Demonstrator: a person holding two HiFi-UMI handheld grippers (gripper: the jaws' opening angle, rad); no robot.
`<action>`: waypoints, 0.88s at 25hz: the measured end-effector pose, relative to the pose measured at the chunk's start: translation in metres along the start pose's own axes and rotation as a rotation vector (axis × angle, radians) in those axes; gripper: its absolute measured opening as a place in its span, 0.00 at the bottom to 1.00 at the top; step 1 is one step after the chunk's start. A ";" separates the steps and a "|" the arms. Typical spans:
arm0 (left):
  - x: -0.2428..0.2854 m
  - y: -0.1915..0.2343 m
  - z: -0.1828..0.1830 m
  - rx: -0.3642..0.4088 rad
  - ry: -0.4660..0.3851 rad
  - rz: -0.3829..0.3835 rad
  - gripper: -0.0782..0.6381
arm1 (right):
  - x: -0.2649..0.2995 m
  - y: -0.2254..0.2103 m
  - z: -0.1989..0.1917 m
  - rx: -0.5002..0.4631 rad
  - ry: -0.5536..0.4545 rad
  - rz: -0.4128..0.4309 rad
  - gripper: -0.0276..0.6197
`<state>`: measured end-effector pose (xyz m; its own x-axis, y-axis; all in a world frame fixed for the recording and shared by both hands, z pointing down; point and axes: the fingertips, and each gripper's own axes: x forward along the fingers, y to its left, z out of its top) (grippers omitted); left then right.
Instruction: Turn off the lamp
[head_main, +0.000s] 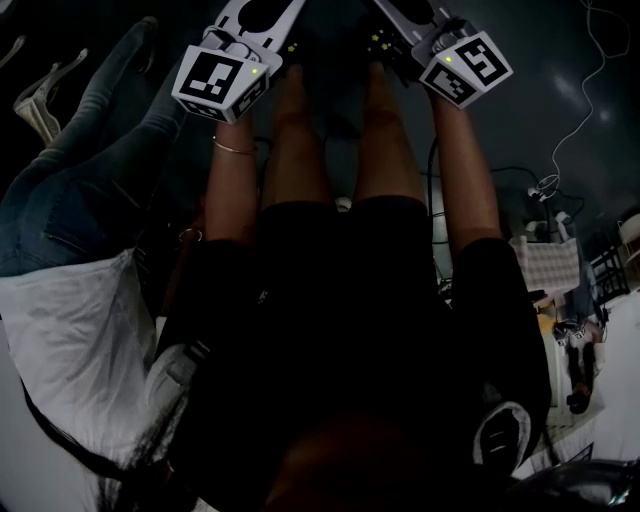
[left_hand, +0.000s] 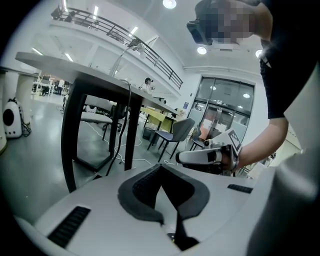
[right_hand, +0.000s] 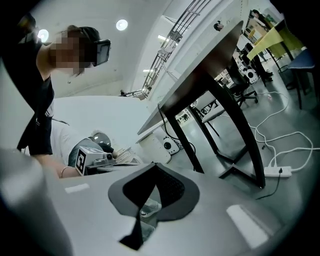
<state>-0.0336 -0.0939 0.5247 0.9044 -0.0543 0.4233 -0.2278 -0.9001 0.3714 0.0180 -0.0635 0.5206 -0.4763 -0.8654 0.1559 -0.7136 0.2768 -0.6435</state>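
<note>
No lamp shows clearly. A slim angled arm (left_hand: 126, 50) rises from the dark table's top, too small to tell what it is. My left gripper (left_hand: 160, 168) points across the floor toward that table with its dark pads met at the tip and nothing between them. My right gripper (right_hand: 154, 165) looks the same, shut and empty. Each shows in the other's view, the right gripper (left_hand: 202, 156) in a hand and the left gripper (right_hand: 102, 156) beside a forearm. In the head view only their marker cubes (head_main: 218, 80) (head_main: 466, 66) show, above my legs.
A dark-legged table (left_hand: 75, 105) (right_hand: 227, 107) stands ahead. Chairs (left_hand: 177, 132) lie beyond it. A power strip (right_hand: 278, 172) and loose cables lie on the grey floor. A small white device (left_hand: 11, 117) sits at the left. Another person in jeans (head_main: 95, 150) is close on my left.
</note>
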 end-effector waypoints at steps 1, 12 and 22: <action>0.001 -0.001 0.002 0.001 0.001 -0.002 0.12 | 0.000 -0.001 0.001 -0.001 -0.004 -0.006 0.05; -0.016 -0.052 0.051 0.087 -0.032 -0.086 0.12 | -0.022 0.039 0.040 -0.050 -0.086 -0.042 0.04; -0.050 -0.070 0.091 0.117 -0.041 -0.075 0.12 | -0.028 0.081 0.063 -0.095 -0.104 -0.070 0.05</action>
<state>-0.0303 -0.0674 0.4021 0.9319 -0.0003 0.3628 -0.1173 -0.9465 0.3006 0.0063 -0.0429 0.4166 -0.3716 -0.9211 0.1165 -0.7910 0.2484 -0.5591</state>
